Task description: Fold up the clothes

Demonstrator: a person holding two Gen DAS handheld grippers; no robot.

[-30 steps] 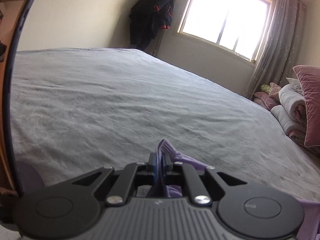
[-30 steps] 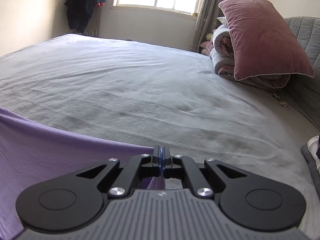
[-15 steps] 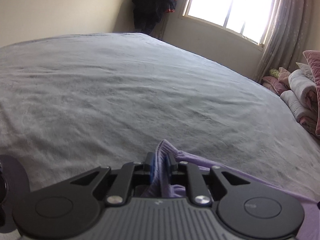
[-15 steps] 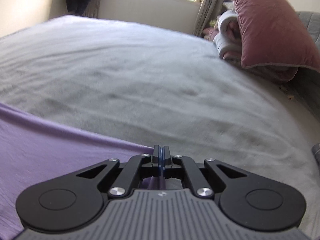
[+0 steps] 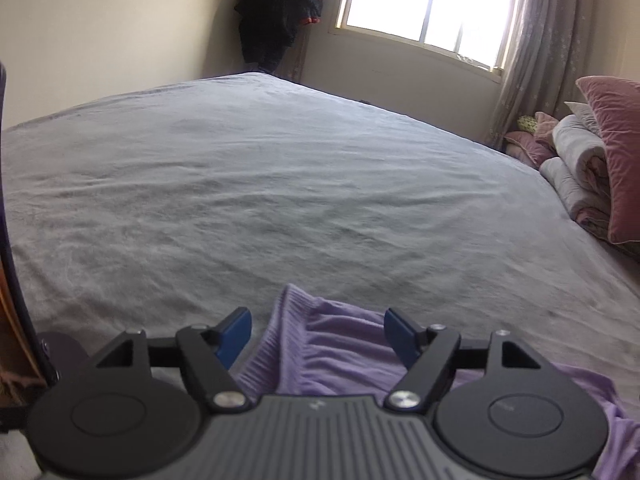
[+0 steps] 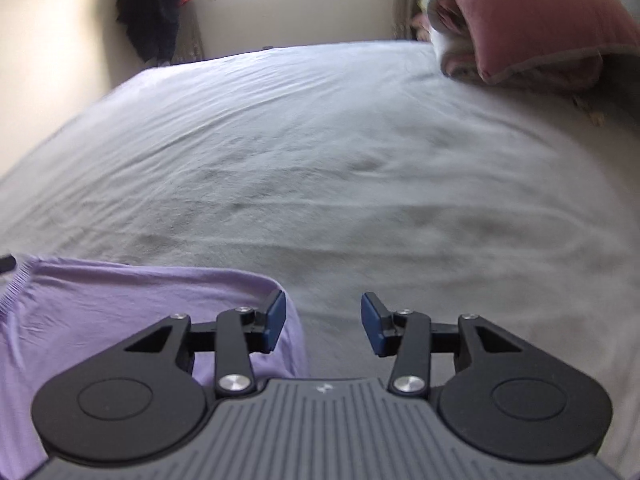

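A lilac garment (image 5: 320, 344) lies on the grey bed cover (image 5: 280, 184). In the left wrist view its ribbed edge stands up in a fold between the blue pads, touching neither. My left gripper (image 5: 318, 334) is opening, jaws wide apart. In the right wrist view the same lilac garment (image 6: 120, 304) spreads flat at the lower left, and its corner lies under the left finger. My right gripper (image 6: 323, 322) is opening too, with only bare bed cover (image 6: 320, 160) between its pads.
Folded quilts and a dusty-pink pillow (image 5: 612, 152) are stacked at the bed's right side. A dark coat (image 5: 276, 12) hangs in the far corner beside the window (image 5: 428, 0). A dark wooden edge (image 5: 8, 280) runs along the left border.
Both grippers were shut on the lilac cloth and have let it go, jaws spreading. The cloth's edge has dropped onto the bed. Both hands have drawn back a little.
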